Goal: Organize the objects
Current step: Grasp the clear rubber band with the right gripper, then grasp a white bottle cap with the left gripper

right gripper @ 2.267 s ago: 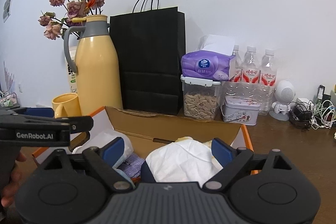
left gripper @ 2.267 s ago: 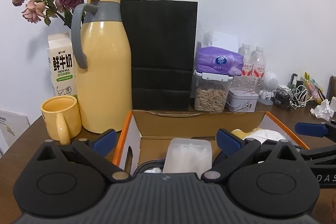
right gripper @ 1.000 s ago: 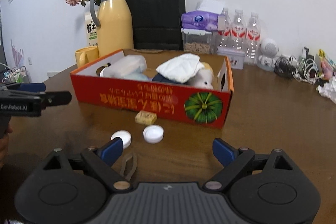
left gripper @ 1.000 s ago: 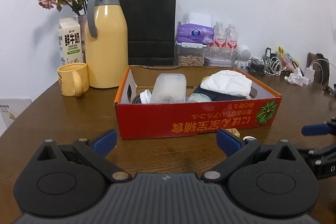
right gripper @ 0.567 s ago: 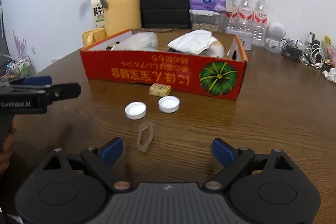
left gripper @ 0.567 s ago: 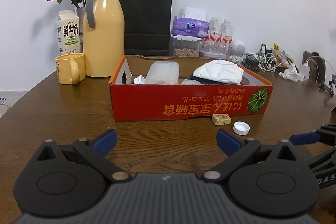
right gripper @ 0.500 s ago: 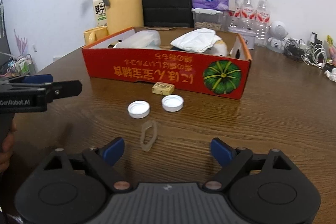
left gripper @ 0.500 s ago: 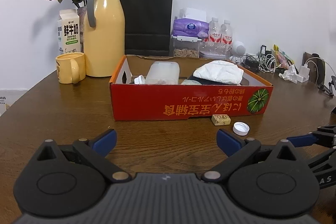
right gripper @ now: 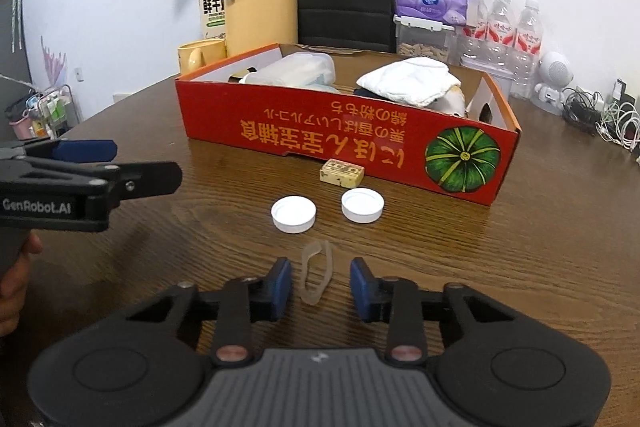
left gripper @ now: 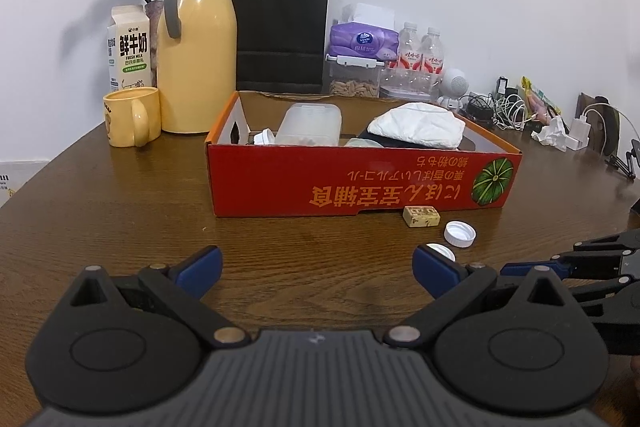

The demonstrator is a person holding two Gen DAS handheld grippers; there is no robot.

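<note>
A red cardboard box [right gripper: 344,135] [left gripper: 360,183] holds a white cloth [right gripper: 408,83] and a clear plastic tub [right gripper: 304,67]. In front of it on the wooden table lie a small tan block [right gripper: 342,171] [left gripper: 421,216], two white bottle caps [right gripper: 293,213] [right gripper: 362,205] and a translucent rubber band [right gripper: 317,277]. My right gripper [right gripper: 320,289] is partly closed, its blue pads either side of the rubber band, not touching it. My left gripper [left gripper: 316,267] is wide open and empty over bare table, left of the caps [left gripper: 460,233].
Behind the box stand a yellow thermos [left gripper: 196,39], a yellow mug [left gripper: 130,121], a milk carton [left gripper: 129,47], a black paper bag [left gripper: 280,23], tissues, a seed jar and water bottles [right gripper: 500,23]. Cables and chargers [left gripper: 520,111] lie at the right.
Both grippers pulled back from over the box to the table in front of it. The right gripper lowered toward the rubber band and its jaws narrowed around it.
</note>
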